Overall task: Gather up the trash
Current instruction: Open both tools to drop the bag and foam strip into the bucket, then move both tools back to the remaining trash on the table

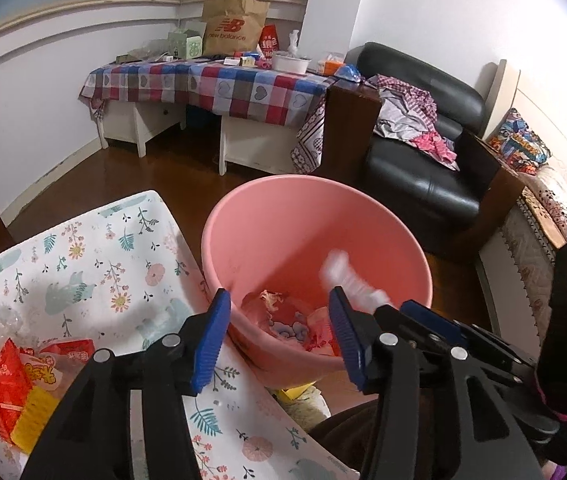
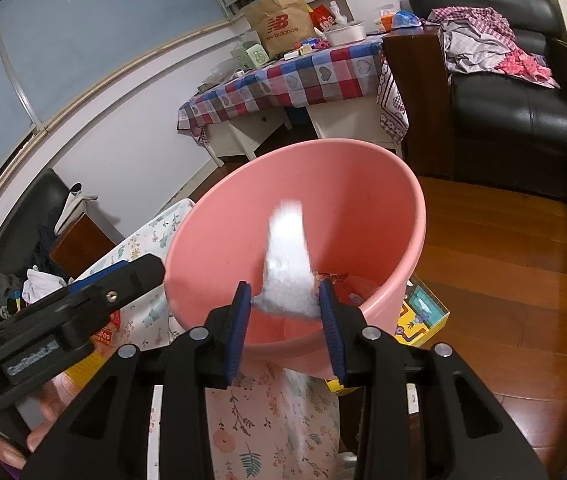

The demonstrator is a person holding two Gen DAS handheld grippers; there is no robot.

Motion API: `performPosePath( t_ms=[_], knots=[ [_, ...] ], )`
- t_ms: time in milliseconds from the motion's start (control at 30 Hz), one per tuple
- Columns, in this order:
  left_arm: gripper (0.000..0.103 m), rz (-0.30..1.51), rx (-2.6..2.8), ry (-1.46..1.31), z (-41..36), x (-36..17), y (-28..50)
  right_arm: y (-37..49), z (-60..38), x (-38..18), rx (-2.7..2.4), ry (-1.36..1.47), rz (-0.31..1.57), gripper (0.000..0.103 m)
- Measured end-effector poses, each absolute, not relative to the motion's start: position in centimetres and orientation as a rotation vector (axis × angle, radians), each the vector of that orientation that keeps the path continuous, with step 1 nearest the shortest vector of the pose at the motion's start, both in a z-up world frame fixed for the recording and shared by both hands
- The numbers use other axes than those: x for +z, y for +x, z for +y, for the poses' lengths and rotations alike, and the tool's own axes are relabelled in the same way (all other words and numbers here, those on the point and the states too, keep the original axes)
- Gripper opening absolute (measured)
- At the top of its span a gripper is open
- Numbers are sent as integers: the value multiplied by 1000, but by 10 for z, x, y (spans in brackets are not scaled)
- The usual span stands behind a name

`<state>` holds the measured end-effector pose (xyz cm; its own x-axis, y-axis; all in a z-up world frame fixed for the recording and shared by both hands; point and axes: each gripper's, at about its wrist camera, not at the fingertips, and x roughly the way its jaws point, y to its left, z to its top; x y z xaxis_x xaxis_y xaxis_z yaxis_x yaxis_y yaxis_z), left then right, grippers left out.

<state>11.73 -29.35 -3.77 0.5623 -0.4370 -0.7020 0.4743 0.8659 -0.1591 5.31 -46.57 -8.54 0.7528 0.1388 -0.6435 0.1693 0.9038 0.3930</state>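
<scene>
Clearly, handling: the white tissue wad (image 2: 287, 264) looks very light, soft and crushable; it should give under the least pinch and is likely to cling to ribbed pads or drift as it falls.
Where it is: centre of the right wrist view, over the mouth of the pink bin (image 2: 383, 184); its lower bulk sits between the blue fingers (image 2: 329, 320), and a blurred tail rises above.
Right gripper (image 2: 285, 308): fingers partly apart, with the wad's wide base spanning the gap; whether the pads are pressing it or have let go cannot be told.
Left gripper (image 1: 279, 332): fingers wide apart, holding nothing, lower centre of the left wrist view, at the bin's near rim.
Where to take hold: judged best across the thick lower bulk, not the thin tail, which would likely tear or slip.
Bin: smooth, rigid-looking plastic, round and tapering, tilted toward the cameras; crumpled wrappers (image 1: 287, 320) lie in its bottom.
Desk (image 1: 83, 264): floral-printed cover, matte and flat, at lower left of the left wrist view.
Remaining trash: red packets (image 1: 7, 376), glossy and creased, and a yellow ribbed piece (image 1: 35, 420), at the left edge; probably light and slick.
Floor (image 2: 503, 248): dark polished wood, right side.
</scene>
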Motion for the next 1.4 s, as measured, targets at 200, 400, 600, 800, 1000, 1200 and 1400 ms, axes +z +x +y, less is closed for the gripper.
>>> performPosePath(
  t_ms=[200, 400, 600, 800, 1000, 1200, 1400],
  knots=[
    [52, 785, -544, 43, -284, -28, 105, 52, -465, -84, -15, 452, 725, 36],
    [54, 771, -528, 15, -267, -18, 97, 45, -458, -79, 7, 451, 710, 36],
    [54, 734, -490, -12, -236, -3, 83, 34, -434, -68, 98, 404, 685, 36],
    [56, 697, -420, -65, -191, 13, 72, 23, -398, -61, 199, 349, 675, 36],
    [57, 667, -344, -103, -140, 24, 59, 18, -370, -59, 268, 323, 696, 36],
    [57, 647, -259, -83, -87, 27, 39, 14, -346, -61, 323, 302, 723, 36],
    [57, 661, -170, -63, -36, 16, 11, 13, -324, -60, 382, 286, 739, 36]
  ],
)
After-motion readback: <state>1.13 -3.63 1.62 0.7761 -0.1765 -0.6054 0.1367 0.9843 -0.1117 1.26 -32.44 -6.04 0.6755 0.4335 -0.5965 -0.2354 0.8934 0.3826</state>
